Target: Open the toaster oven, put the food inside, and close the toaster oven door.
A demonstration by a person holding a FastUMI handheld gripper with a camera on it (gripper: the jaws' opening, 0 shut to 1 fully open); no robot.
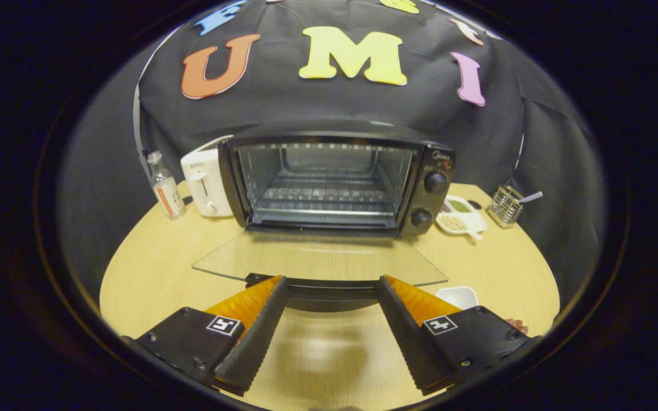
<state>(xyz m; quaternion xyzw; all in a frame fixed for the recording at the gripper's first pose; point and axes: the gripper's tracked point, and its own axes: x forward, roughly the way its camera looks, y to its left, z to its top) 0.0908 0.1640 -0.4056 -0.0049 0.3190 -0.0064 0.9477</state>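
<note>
Toaster oven (pixel 329 182), black and boxy, stands on the round wooden table (pixel 152 257) with its glass door (pixel 317 260) dropped flat and rack bare, while the gripper (pixel 332 285), fingers spread and empty, flanks the door handle; food remains unloaded.

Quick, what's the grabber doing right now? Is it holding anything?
Gripper: jaws open, holding nothing; the handle of the opened toaster oven door sits between its tips.
</note>
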